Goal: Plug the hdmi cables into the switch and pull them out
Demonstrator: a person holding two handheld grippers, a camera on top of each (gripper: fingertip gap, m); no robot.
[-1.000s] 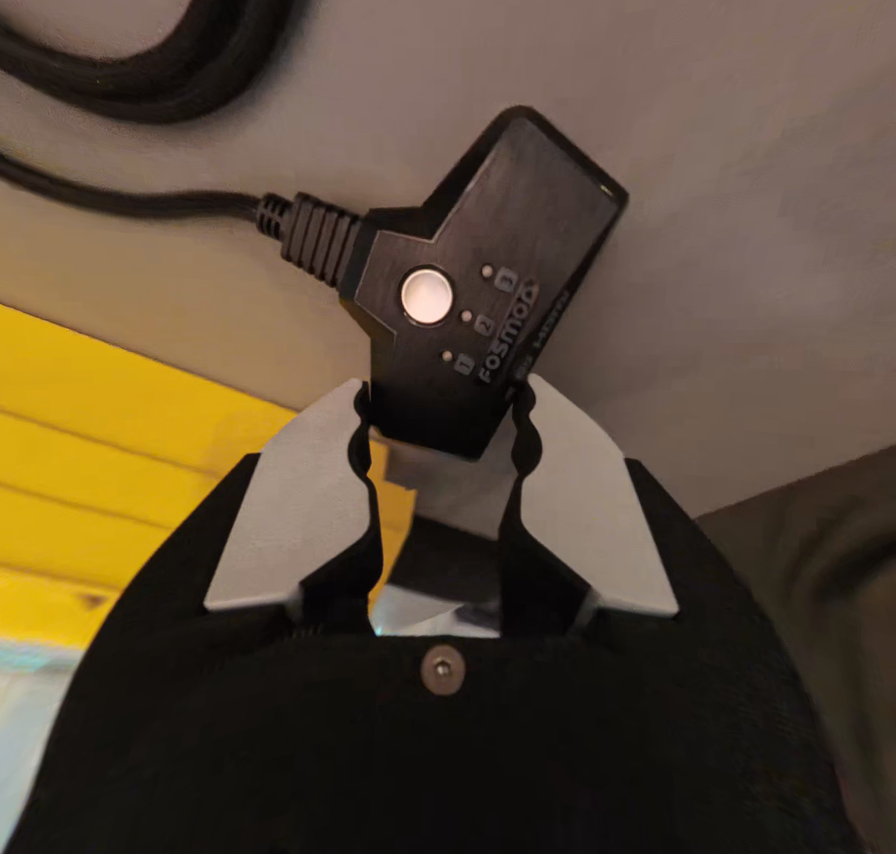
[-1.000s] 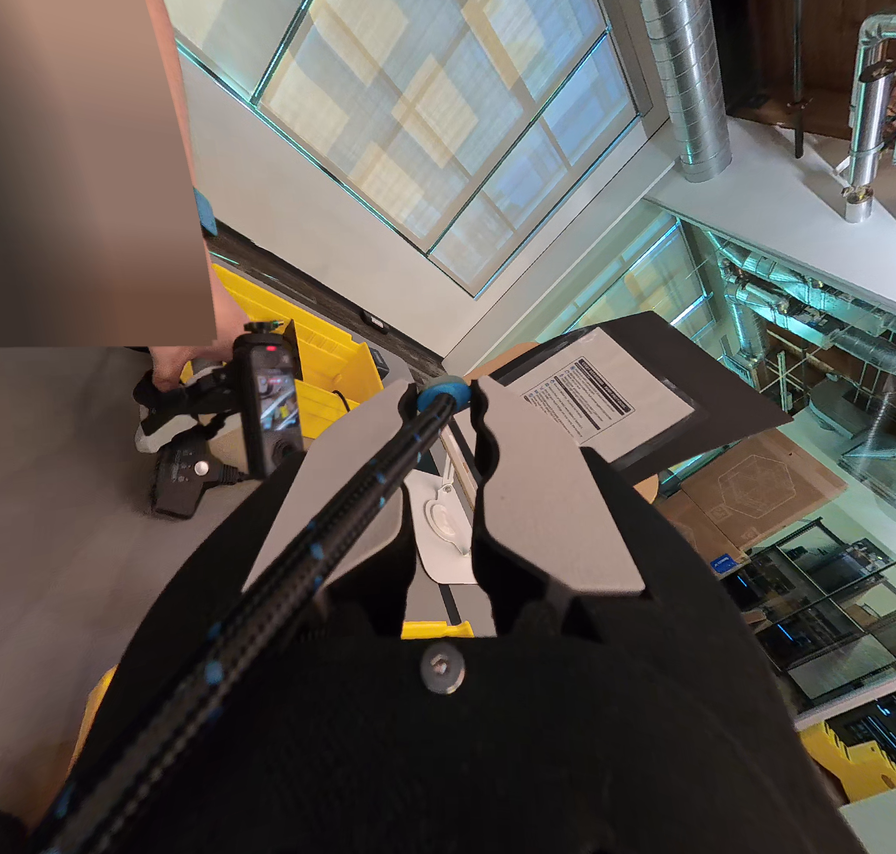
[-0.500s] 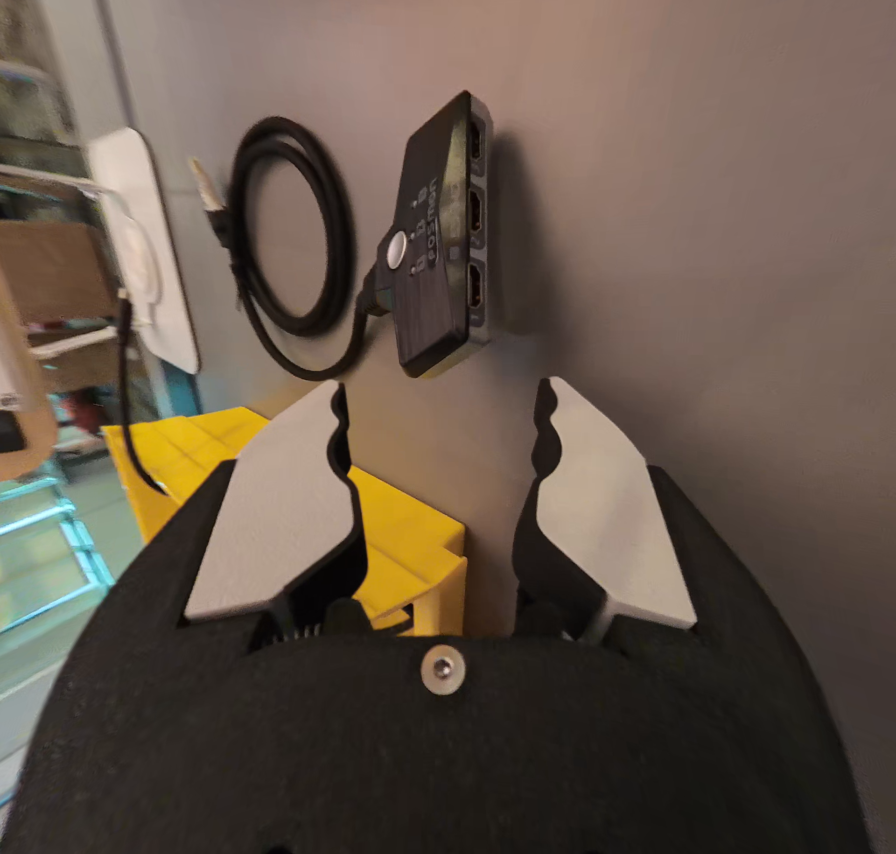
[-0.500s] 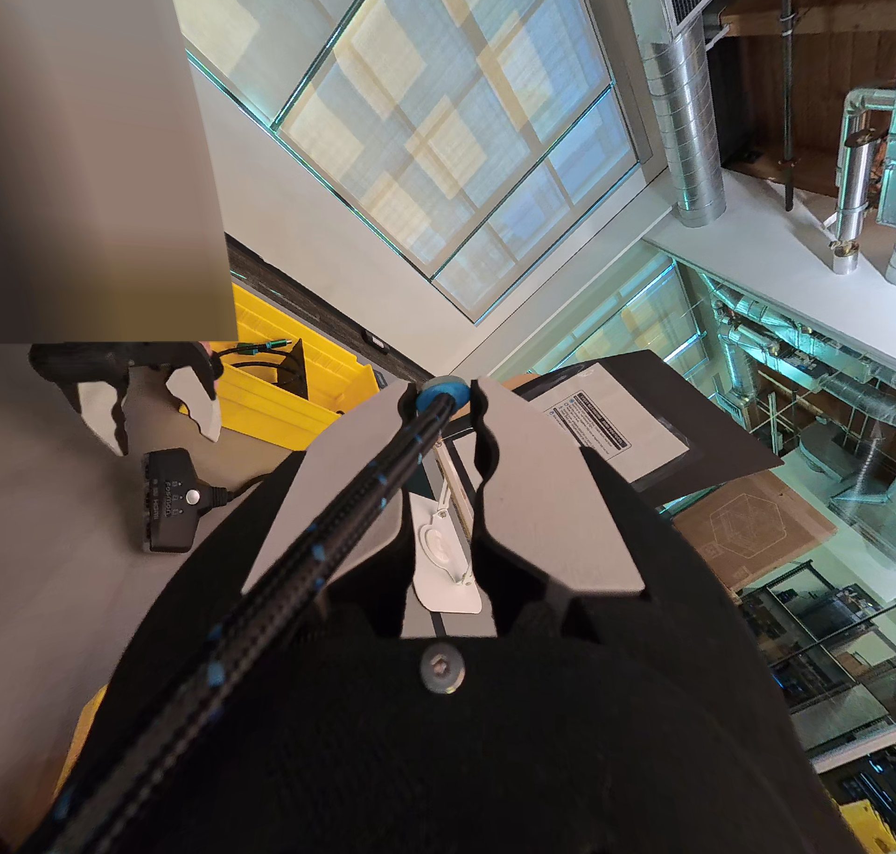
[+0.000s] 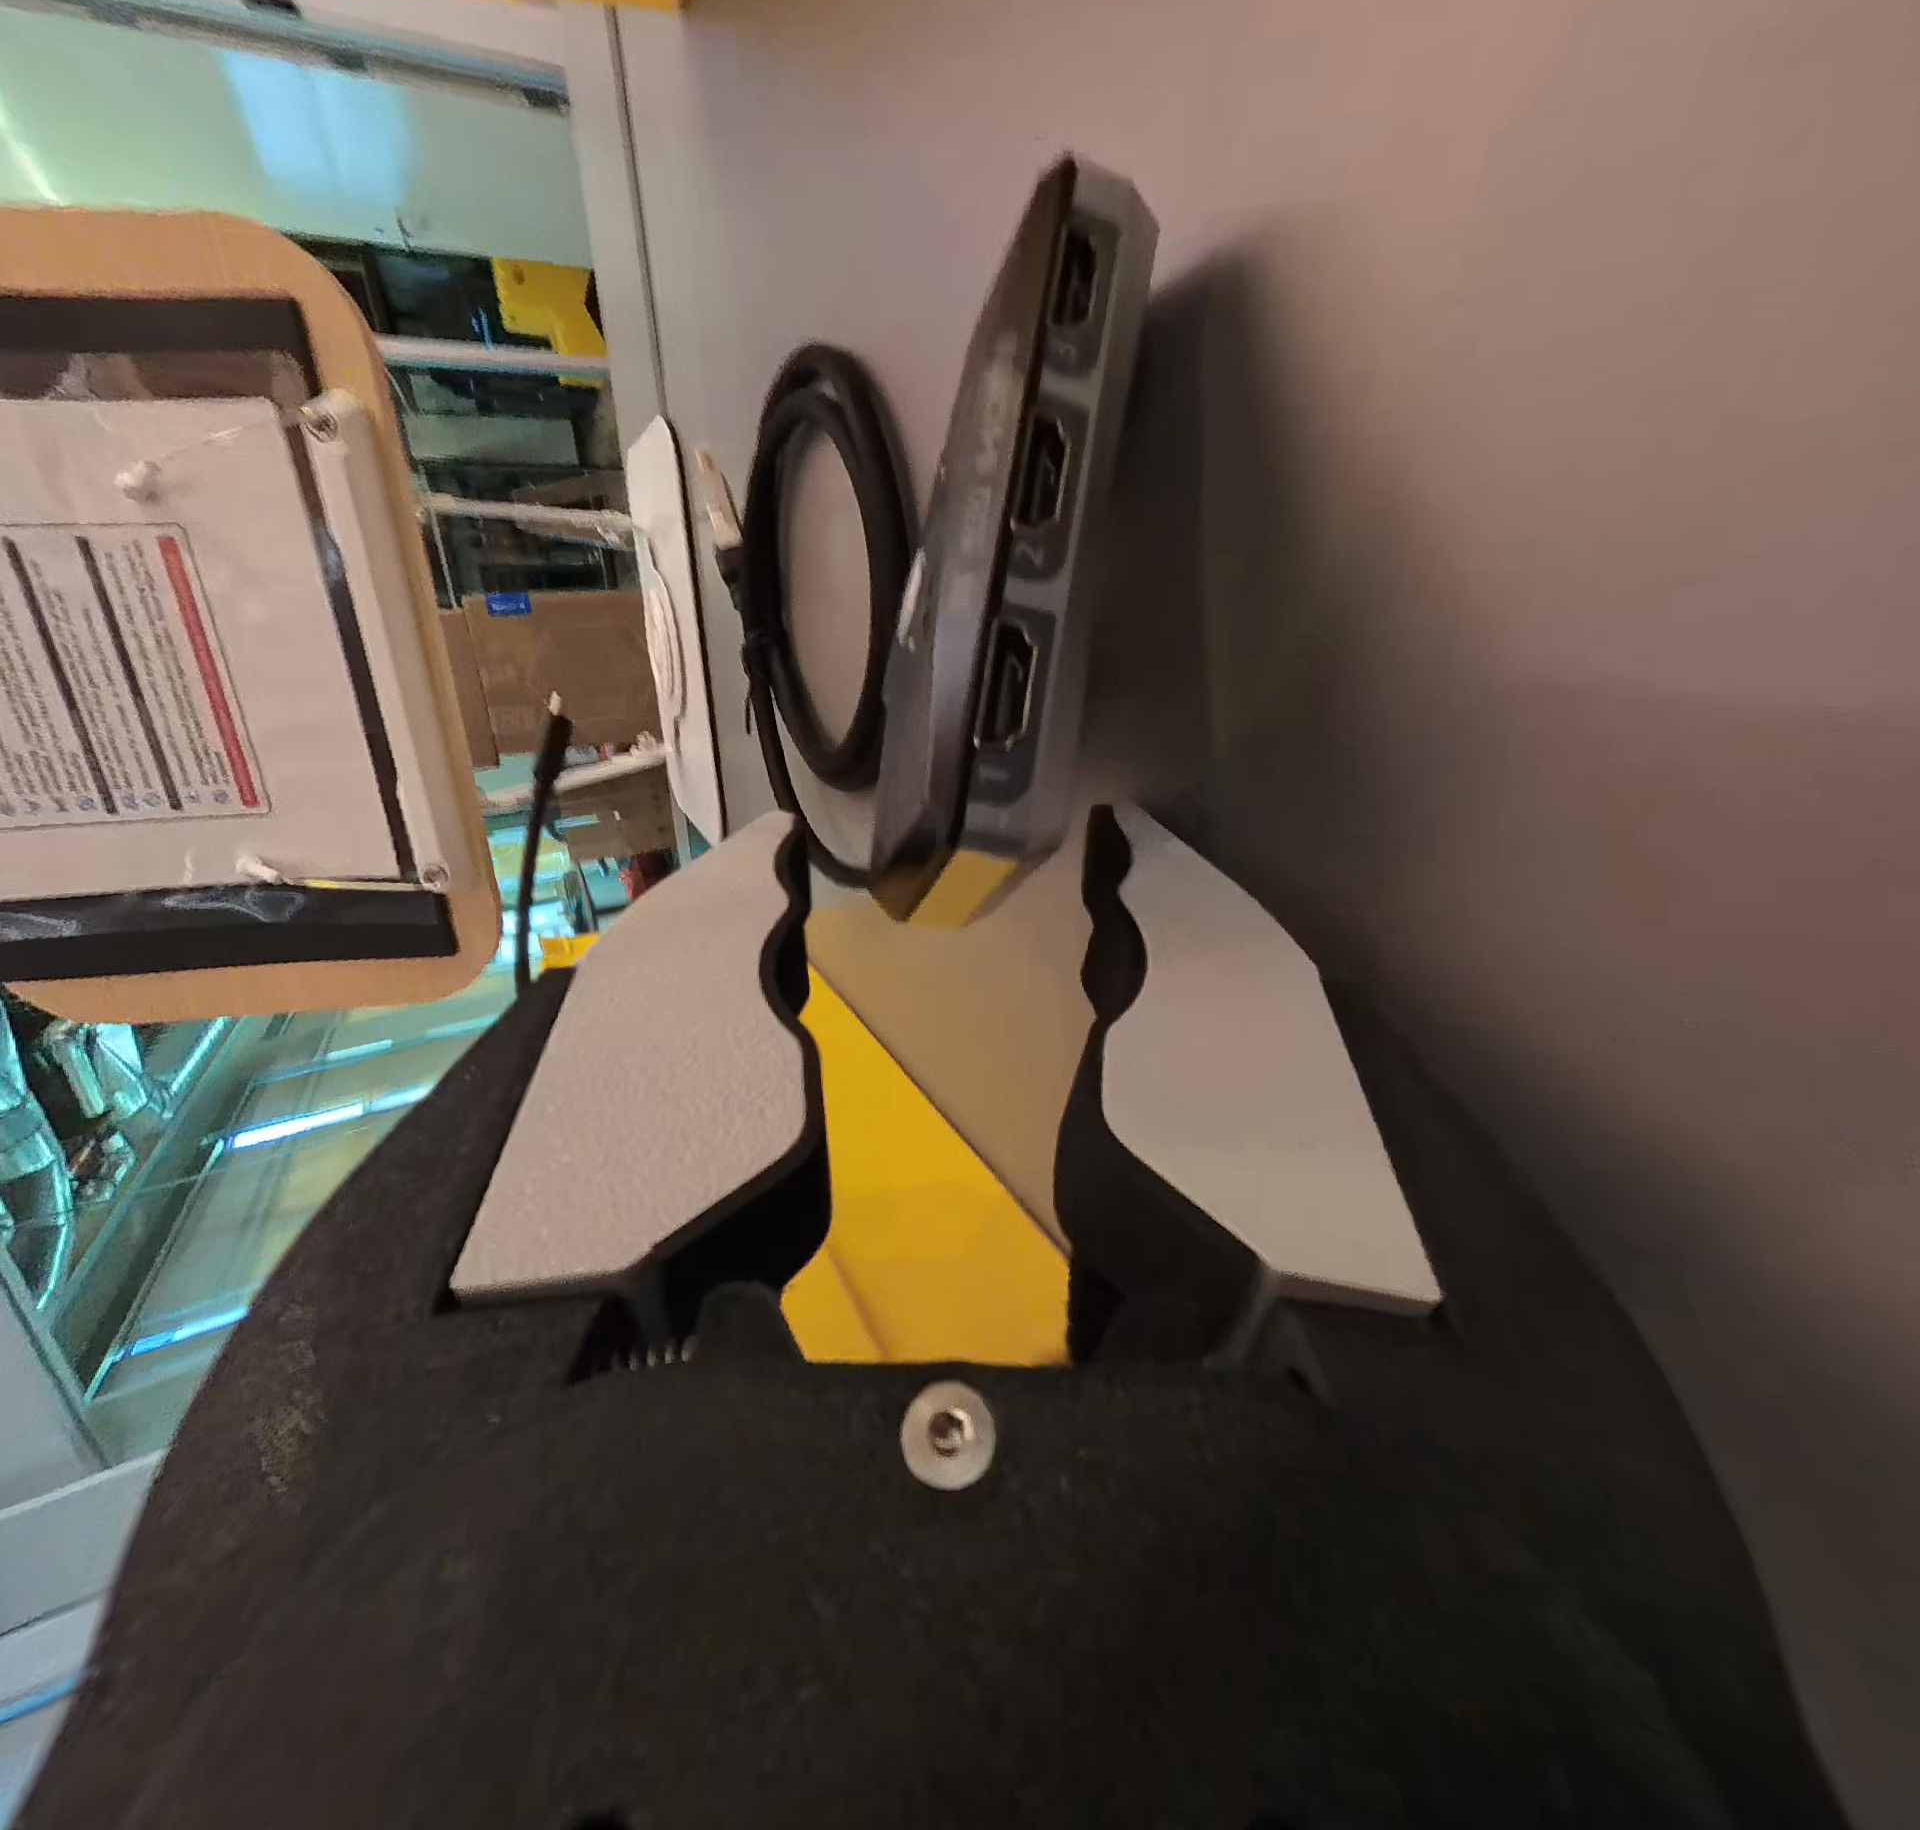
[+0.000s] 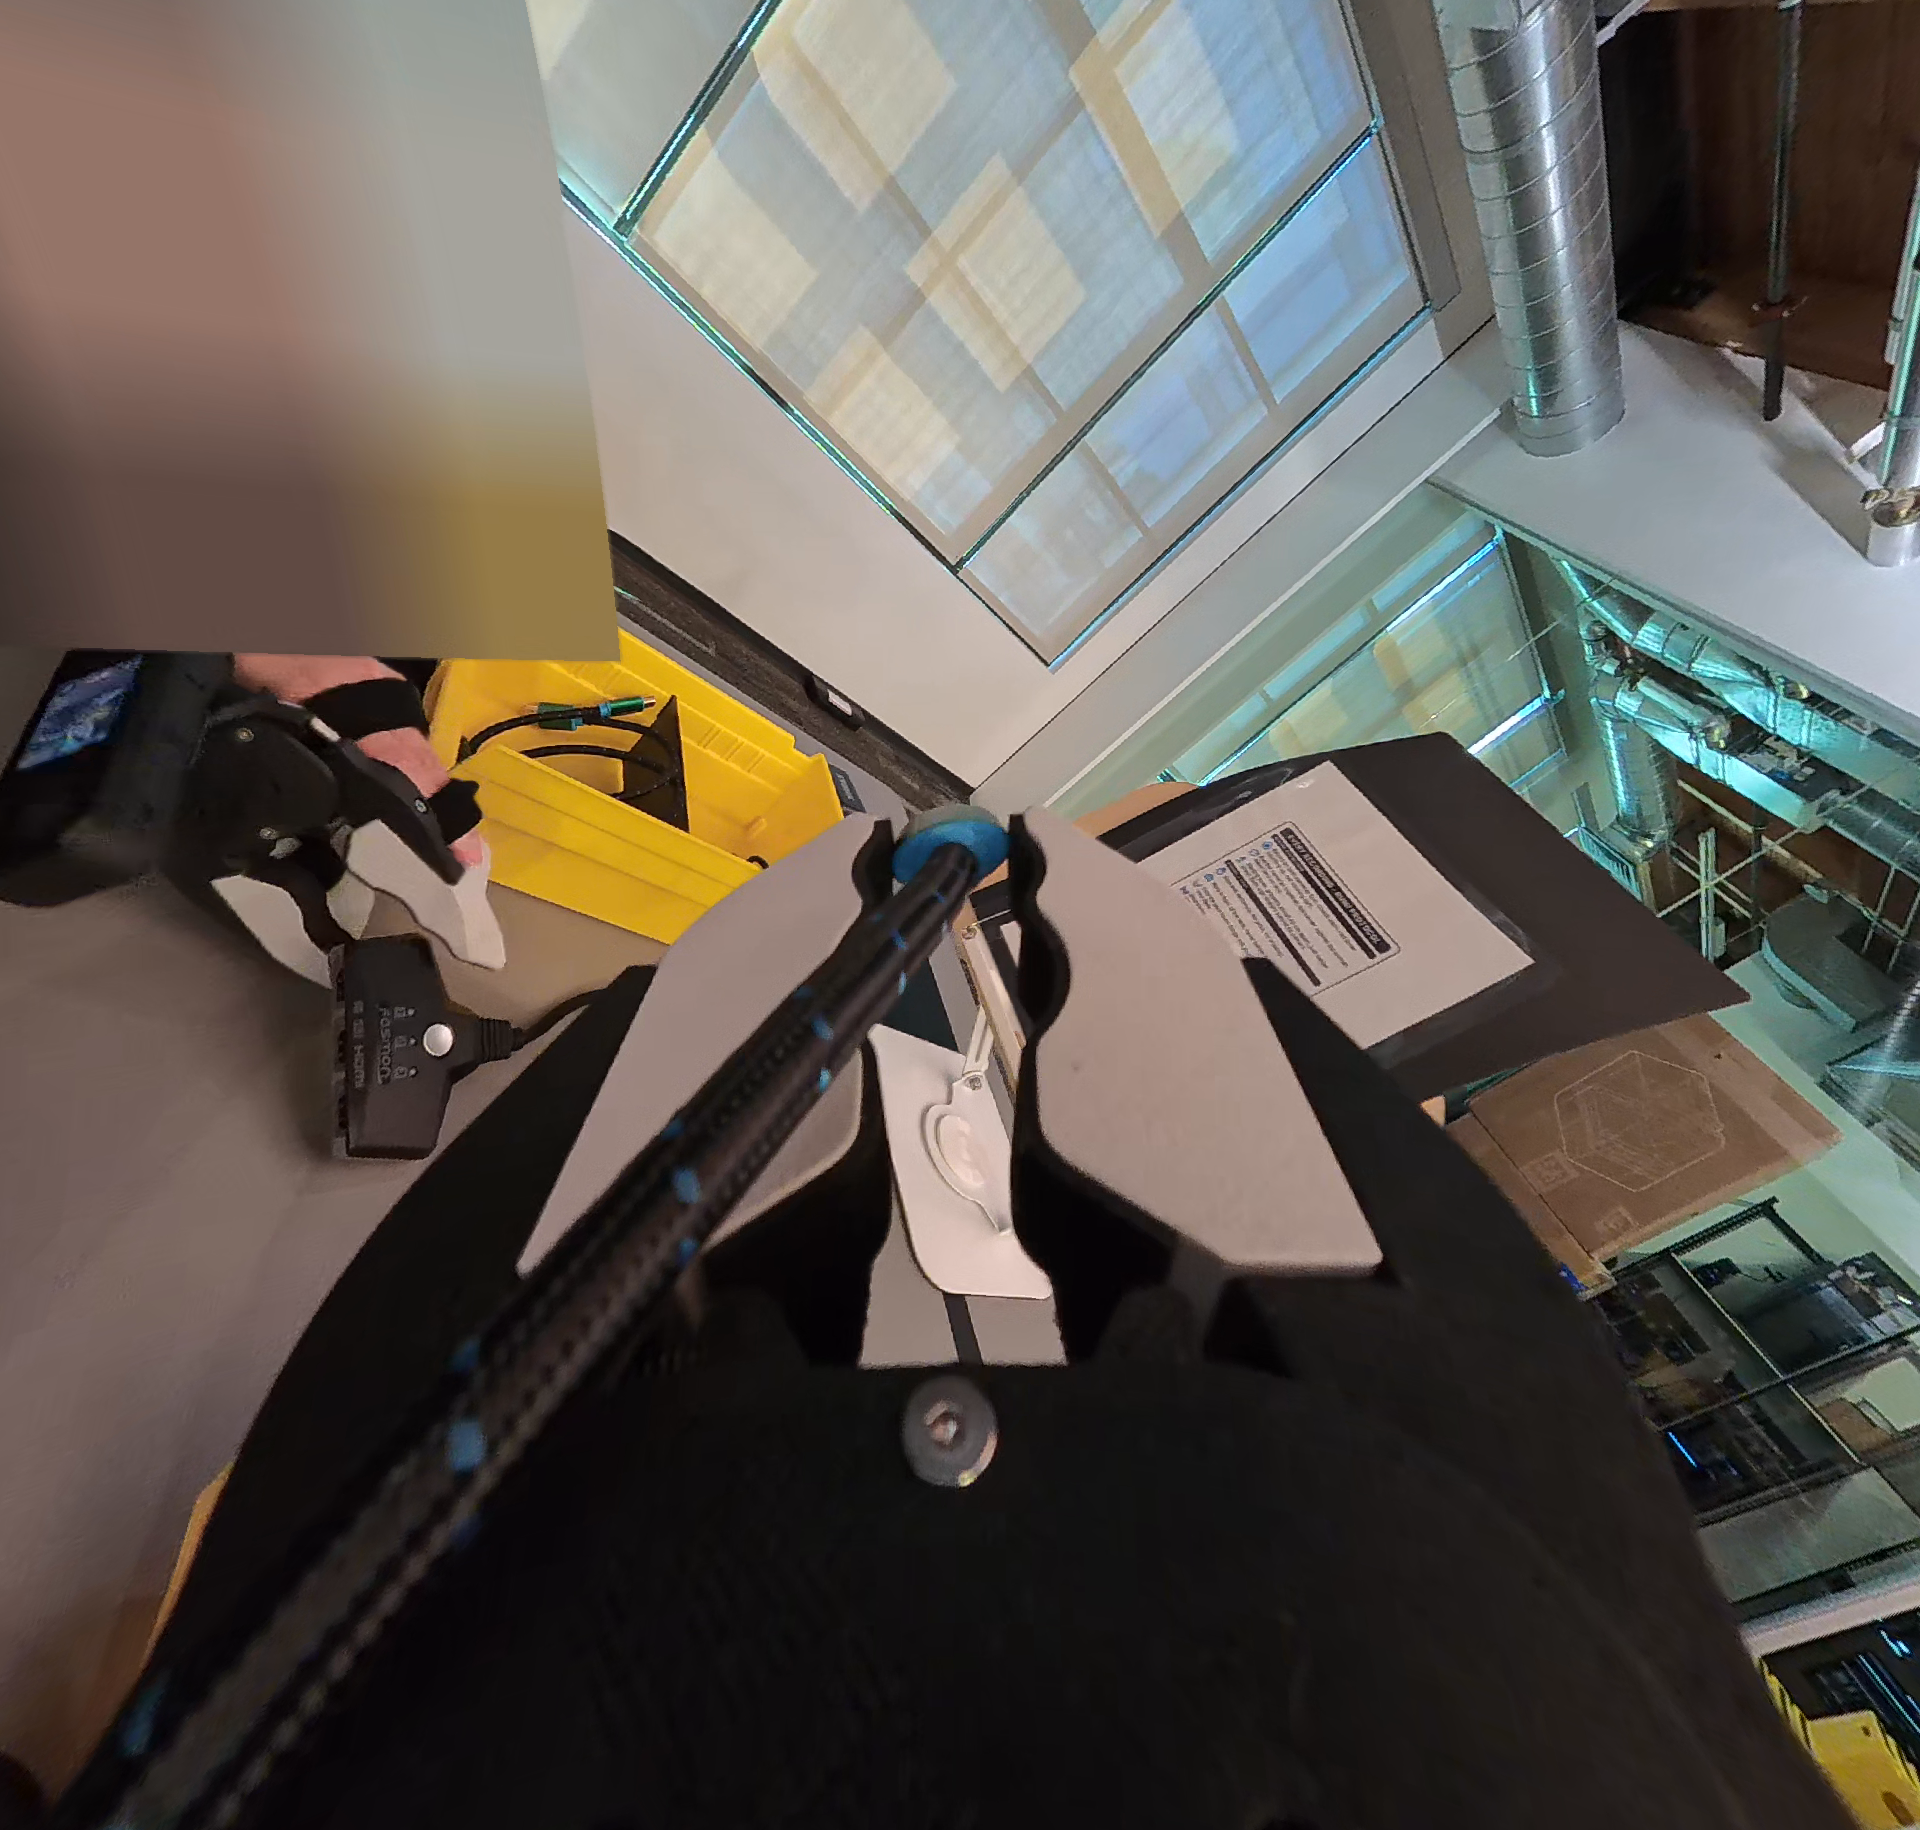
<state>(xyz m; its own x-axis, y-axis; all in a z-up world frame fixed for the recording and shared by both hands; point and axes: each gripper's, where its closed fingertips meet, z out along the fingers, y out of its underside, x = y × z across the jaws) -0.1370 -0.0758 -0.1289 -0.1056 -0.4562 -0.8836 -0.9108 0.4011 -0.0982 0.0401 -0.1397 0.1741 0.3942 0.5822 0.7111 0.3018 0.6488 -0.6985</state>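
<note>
Your left claw [image 5: 940, 845] was spread, the switch [image 5: 1013, 544] just ahead, ungripped. Your right claw [image 6: 940, 840] pinched the braided cable [image 6: 727, 1146]. Unbraced, the switch could slide during plugging.

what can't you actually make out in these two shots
- Right wrist view: the plug end of the braided cable is hidden; only its blue collar shows between the right gripper's fingers.
- Right wrist view: the switch's ports face away.
- Left wrist view: the switch's top face is edge-on and blurred; its button and lights are unreadable.
- Left wrist view: whether the left gripper touches the switch is unclear.
</note>
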